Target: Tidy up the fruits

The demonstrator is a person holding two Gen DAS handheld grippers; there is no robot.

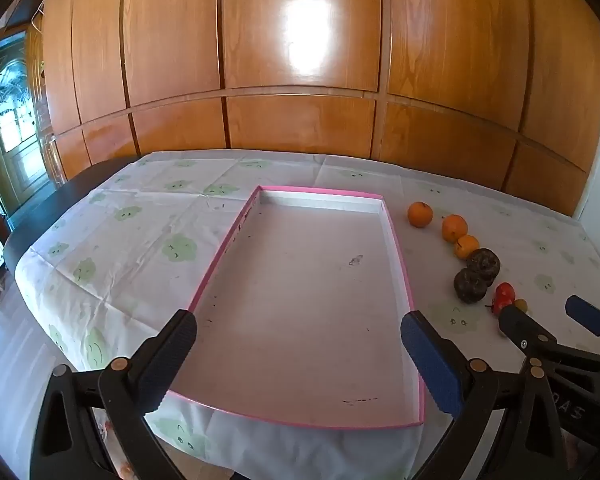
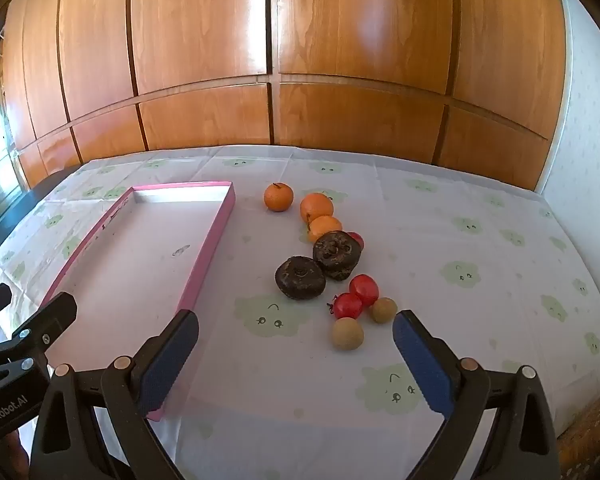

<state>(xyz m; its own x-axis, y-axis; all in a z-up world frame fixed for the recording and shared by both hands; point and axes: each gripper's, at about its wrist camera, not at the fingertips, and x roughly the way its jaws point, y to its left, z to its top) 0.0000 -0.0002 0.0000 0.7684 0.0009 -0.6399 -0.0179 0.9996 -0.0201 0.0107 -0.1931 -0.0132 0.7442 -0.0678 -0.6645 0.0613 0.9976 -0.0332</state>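
Fruits beside the pink tray (image 2: 216, 236) on the tabletop (image 2: 480, 240): firm oranges (image 2: 278, 197), two dark fruits (image 2: 300, 278), soft tomatoes (image 2: 348, 305) that probably bruise; grasp across the widest part. Left tool (image 1: 298, 334) and right tool (image 2: 296, 334) both gape, holding nothing.

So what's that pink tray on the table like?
The pink tray is a shallow rectangular box lid, seemingly cardboard, with bright pink rim and a pale, slightly scuffed inside. It lies flat and empty on the cloud-printed tablecloth, its near end at the table's edge. The fruits sit apart to its right; nothing touches it but the cloth.
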